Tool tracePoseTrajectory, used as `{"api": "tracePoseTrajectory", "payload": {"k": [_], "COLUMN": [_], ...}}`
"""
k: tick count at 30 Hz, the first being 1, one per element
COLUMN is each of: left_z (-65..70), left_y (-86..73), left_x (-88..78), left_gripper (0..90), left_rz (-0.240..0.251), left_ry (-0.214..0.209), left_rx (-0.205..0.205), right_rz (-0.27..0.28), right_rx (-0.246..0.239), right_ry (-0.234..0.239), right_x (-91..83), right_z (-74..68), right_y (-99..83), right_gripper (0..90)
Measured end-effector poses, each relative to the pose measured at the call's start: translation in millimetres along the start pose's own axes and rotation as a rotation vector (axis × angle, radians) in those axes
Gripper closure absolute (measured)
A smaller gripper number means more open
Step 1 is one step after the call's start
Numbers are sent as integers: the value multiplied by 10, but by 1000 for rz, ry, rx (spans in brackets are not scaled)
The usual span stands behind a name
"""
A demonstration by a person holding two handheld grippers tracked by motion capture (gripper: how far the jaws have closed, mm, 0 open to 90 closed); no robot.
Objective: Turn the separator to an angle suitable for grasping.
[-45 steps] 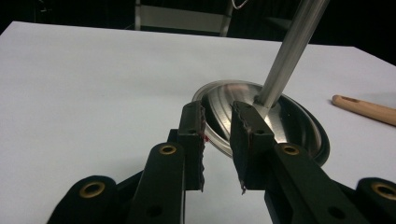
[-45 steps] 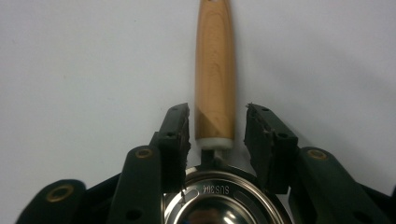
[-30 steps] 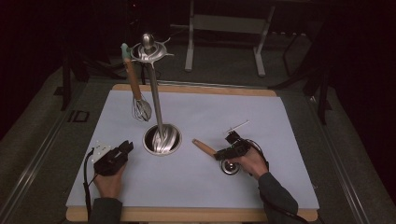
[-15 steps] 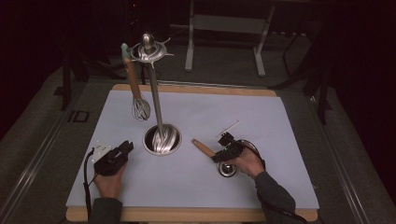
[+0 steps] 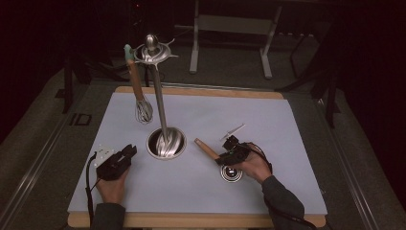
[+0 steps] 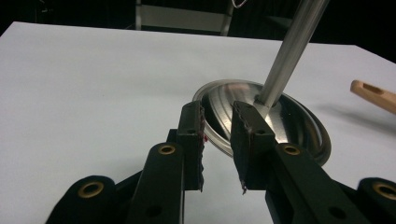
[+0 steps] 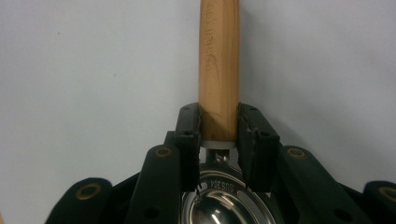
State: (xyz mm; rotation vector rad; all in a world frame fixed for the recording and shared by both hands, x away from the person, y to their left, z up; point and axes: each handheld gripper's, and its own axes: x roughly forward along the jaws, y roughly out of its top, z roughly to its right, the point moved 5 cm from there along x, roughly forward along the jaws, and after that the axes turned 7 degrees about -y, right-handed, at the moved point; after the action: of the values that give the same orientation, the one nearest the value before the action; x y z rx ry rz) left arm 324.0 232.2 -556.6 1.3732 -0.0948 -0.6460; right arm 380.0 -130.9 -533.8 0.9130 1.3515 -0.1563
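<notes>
The right gripper [image 7: 217, 135] has its jaws closed onto the wooden handle of a small steel ladle [image 7: 218, 70], right at the end nearest the polished bowl [image 5: 231, 173]. Gripping there, close to the heavy part, should keep the utensil from swinging once it leaves the white mat [image 5: 287, 143]. The ladle lies toward the mat's near right corner, its handle [image 5: 207, 149] pointing at the tall steel utensil stand [image 5: 158, 96], whose round dished base [image 5: 166, 143] sits near the middle of the mat. A wood-handled wire whisk [image 5: 139, 91] already hangs from the stand's hooked crown [image 5: 152, 51], which suggests the ladle is meant to hang there as well.

The left gripper [image 6: 218, 135] rests just beside the near left rim of the base, jaws partly apart and holding nothing, probably waiting to steady the stand against tipping.
</notes>
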Motion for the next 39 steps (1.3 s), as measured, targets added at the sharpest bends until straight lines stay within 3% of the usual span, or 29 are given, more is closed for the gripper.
{"api": "tracePoseTrajectory", "payload": {"k": [6,14,31,39], "left_z": [0,2,0,3], "left_y": [0,0,0,1], "left_x": [0,-1,-3,-5], "left_gripper": [745,745,745,746], "left_rz": [0,1,1,5], "left_ry": [0,0,0,2], "left_rx": [1,1,-1,0], "right_rz": [46,123,271,314], "right_rx": [-30,-149,-255,-288], "right_ry": [-19,-24,-81,-98], "right_x": [-73,-206,-524,-649], "right_z": [-49,-164,-226,-213], "right_y": [64,168,383,472], "right_gripper": [711,711,712,711]}}
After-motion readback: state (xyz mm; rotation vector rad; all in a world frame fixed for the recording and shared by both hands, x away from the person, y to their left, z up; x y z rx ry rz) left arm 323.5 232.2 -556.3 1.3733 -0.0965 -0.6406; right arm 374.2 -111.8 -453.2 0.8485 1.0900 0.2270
